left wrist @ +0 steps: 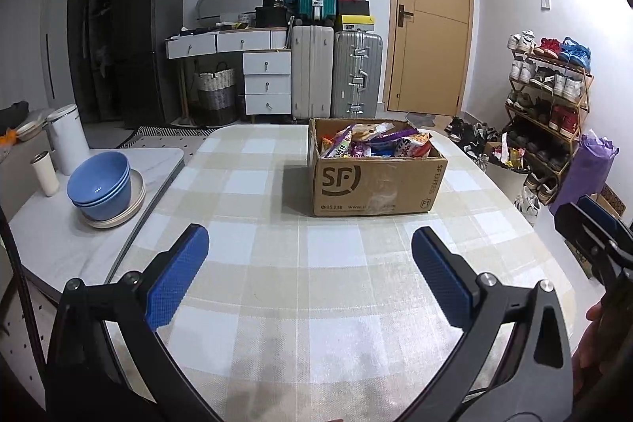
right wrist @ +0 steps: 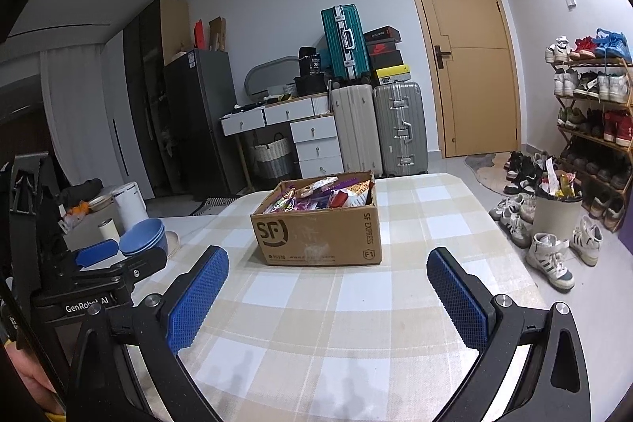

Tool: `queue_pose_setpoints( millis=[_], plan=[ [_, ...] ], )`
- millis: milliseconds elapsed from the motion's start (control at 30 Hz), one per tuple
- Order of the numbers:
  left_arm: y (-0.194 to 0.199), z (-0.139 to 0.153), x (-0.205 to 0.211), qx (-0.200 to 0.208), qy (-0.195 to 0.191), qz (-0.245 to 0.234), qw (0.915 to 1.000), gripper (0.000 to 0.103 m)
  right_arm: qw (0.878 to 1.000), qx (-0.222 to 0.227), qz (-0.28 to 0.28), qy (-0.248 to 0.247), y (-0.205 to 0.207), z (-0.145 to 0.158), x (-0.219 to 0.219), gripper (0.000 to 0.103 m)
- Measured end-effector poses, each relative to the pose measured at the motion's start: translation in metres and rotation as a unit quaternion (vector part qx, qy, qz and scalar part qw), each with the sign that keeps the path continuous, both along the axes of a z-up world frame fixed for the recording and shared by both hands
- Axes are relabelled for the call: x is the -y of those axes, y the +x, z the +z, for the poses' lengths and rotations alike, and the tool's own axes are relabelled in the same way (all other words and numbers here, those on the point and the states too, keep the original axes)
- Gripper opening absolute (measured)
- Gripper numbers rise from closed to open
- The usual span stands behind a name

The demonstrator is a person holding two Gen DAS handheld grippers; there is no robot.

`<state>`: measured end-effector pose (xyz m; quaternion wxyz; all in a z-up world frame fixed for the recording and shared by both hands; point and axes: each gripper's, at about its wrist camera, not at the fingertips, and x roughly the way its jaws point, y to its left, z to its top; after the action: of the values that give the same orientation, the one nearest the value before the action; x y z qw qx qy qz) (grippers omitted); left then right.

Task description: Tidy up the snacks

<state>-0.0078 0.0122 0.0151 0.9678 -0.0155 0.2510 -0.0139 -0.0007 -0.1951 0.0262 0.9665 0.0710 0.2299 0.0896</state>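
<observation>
A brown cardboard box marked SF stands on the checked tablecloth, full of colourful snack packets. It also shows in the right wrist view with its snack packets. My left gripper is open and empty, hovering over the table short of the box. My right gripper is open and empty, also short of the box. The left gripper's blue pad shows at the left of the right wrist view.
Stacked blue bowls on a plate, a white canister and a small cup stand on a side counter to the left. A bin, shoes and a shoe rack stand to the right of the table.
</observation>
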Motion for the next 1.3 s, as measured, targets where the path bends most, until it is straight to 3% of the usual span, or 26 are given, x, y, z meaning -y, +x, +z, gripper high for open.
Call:
queue_pose_setpoints(
  millis=[1300],
  plan=[
    [0.002,-0.009,0.001,-0.006,0.001,0.002,1.0,0.103,1.0,-0.007,0.009,-0.001,0.003,-0.011,-0.005,0.102]
  ],
)
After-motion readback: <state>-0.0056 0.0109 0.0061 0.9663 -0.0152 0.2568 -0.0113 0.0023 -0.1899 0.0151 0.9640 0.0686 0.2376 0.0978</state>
